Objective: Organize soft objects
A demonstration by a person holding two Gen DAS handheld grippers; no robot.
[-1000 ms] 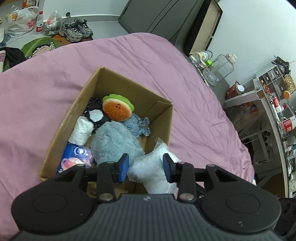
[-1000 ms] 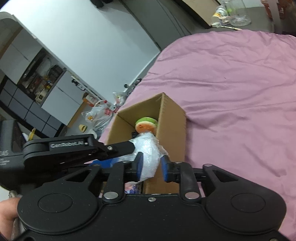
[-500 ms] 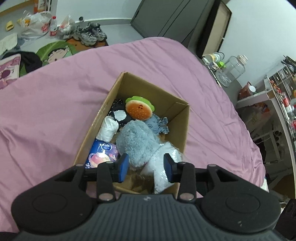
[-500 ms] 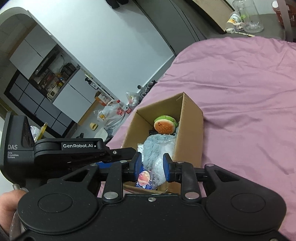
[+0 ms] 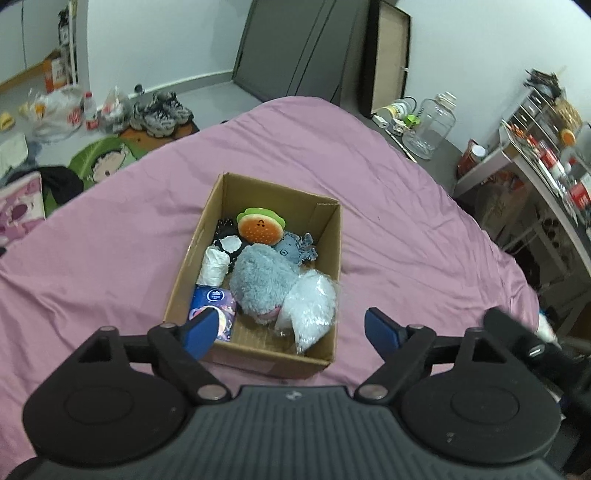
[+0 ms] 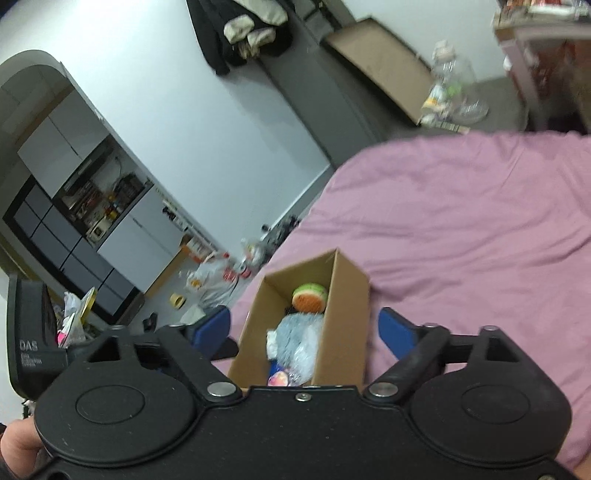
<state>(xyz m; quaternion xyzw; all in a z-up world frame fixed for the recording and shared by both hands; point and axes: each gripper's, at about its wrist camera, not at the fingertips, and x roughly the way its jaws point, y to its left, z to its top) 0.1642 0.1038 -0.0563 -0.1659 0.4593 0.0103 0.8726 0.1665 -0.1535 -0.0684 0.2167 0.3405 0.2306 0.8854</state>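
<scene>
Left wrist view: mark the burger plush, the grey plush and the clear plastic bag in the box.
burger plush [image 5: 260, 229], left wrist view, on its orange bun face.
grey plush [image 5: 261, 282], left wrist view, mid body fur.
clear plastic bag [image 5: 310, 308], left wrist view, centre of the crinkled film.

**Around the pink bed: what is lying about the room**

We are looking across a bed [image 5: 388, 192] that is wearing a wrinkled pink cover. Beyond its far edge, a pair of grey sneakers [image 5: 160, 112] is sitting on the floor beside some plastic bags [image 5: 55, 110] and a small bottle with a red label [image 5: 89, 112]. A green cartoon mat [image 5: 107, 162] is lying nearer the bed. On the right, a large clear jar [image 5: 430, 127] is standing on a dark bench [image 5: 443, 151], with a cluttered shelf unit [image 5: 546, 147] just beside it. In the right wrist view, we are seeing dark clothes [image 6: 243, 26] hanging on the white wall and a cupboard [image 6: 92, 206] with open shelves.
</scene>
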